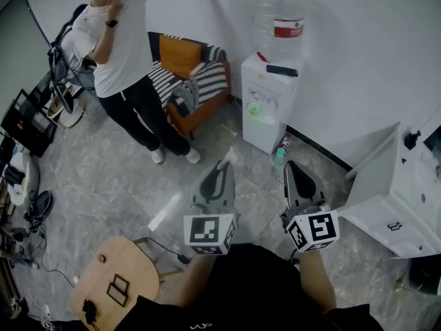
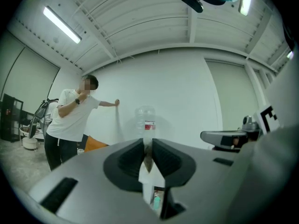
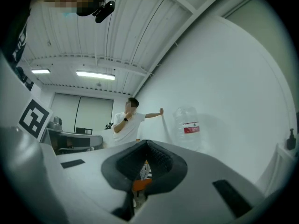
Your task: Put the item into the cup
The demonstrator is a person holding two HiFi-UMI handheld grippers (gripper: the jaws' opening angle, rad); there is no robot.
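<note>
No cup and no loose item stands out in any view. In the head view my left gripper (image 1: 224,164) and right gripper (image 1: 292,165) are held side by side over the grey floor, both pointing at the white water dispenser (image 1: 269,105). A small green thing (image 1: 254,109) sits in the dispenser's tap recess; what it is I cannot tell. In the left gripper view the left gripper (image 2: 147,146) has its jaws together with nothing between them. In the right gripper view the right gripper (image 3: 146,146) is likewise shut and empty.
A big water bottle (image 1: 279,19) tops the dispenser, and a teal bottle (image 1: 279,157) stands on the floor at its foot. A person in a white shirt (image 1: 124,47) stands at the back left beside an orange armchair (image 1: 189,74). A white cabinet (image 1: 400,198) is at the right, a wooden stool (image 1: 114,274) at the near left.
</note>
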